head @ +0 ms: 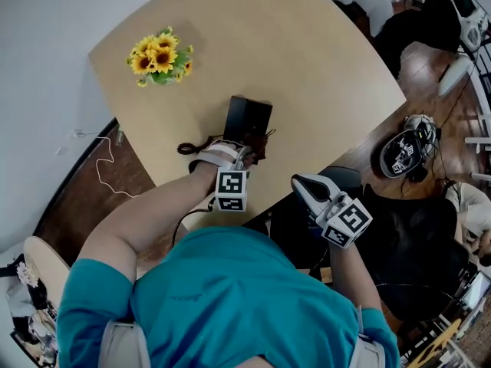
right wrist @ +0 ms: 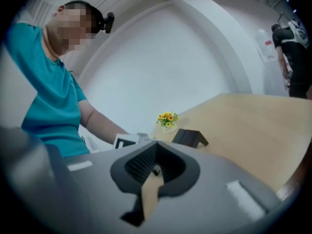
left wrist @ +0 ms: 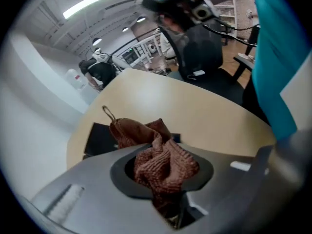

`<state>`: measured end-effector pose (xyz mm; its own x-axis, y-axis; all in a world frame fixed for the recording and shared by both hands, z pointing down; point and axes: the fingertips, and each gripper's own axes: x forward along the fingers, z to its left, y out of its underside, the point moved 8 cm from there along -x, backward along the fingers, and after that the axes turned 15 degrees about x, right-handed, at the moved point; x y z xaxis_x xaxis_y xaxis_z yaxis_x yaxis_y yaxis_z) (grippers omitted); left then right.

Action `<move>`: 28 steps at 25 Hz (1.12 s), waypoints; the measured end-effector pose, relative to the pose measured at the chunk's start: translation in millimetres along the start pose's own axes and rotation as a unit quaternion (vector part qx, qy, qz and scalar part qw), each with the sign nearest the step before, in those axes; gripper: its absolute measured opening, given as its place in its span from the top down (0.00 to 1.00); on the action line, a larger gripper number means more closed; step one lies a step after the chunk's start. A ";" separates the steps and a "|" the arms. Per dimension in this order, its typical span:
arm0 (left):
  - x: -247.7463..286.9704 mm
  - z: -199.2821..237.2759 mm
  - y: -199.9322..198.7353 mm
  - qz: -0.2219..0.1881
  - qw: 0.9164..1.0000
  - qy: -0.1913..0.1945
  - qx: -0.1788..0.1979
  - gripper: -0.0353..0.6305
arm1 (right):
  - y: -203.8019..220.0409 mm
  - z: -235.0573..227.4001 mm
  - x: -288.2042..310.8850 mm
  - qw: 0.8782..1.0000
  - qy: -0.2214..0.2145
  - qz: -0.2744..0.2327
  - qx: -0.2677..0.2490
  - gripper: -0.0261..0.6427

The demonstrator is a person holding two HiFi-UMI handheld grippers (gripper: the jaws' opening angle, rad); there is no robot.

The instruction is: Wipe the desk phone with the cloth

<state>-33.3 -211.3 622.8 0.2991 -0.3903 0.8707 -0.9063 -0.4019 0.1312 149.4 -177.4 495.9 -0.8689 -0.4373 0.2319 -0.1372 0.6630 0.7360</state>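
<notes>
A pale wooden table (head: 307, 60) fills the room's middle, with the black desk phone (head: 247, 117) near its centre and a pot of sunflowers (head: 161, 56) well beyond the phone; the left tool (head: 242, 155) sits at the phone's near edge, jaws clamped on the bunched brown cloth (left wrist: 165, 164), while the right tool (head: 308, 187) hangs off the table, nearer the person than the phone, jaws together on nothing. Wiping looks just about to begin; the next move likely calls for pressing the cloth onto the phone's top and sweeping across it, perhaps with the right tool steadying the phone.
</notes>
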 end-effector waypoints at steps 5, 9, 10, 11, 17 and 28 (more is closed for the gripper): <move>-1.3 -68.7 -4.3 -0.012 0.997 0.075 0.009 0.78 | -1.3 -0.4 5.9 1.000 0.001 0.004 0.000 0.96; -23.4 -59.9 -3.1 -0.069 0.995 0.066 -0.029 0.78 | 1.3 -3.7 9.1 1.000 0.011 -0.005 0.012 0.96; -34.0 -42.1 -3.8 -0.086 0.994 0.048 -0.046 0.78 | 1.3 -3.7 9.4 1.000 0.013 -0.008 0.014 0.96; -43.0 -19.4 -2.6 -0.096 0.993 0.025 -0.061 0.78 | 0.9 -3.6 9.5 1.000 0.015 -0.010 0.015 0.96; -42.2 120.7 27.1 -0.059 0.991 -0.105 -0.065 0.78 | 0.4 -2.6 10.4 0.999 0.021 -0.023 0.017 0.96; -0.3 5.8 -10.1 -0.026 0.992 0.056 0.113 0.78 | 16.5 -16.6 -2.9 0.998 0.025 -0.047 0.040 0.96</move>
<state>-22.4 -211.9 618.5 0.2977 -0.2755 0.9140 -0.7962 -0.5999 0.0786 157.5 -175.4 517.9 -0.8260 -0.5285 0.1962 -0.2570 0.6628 0.7034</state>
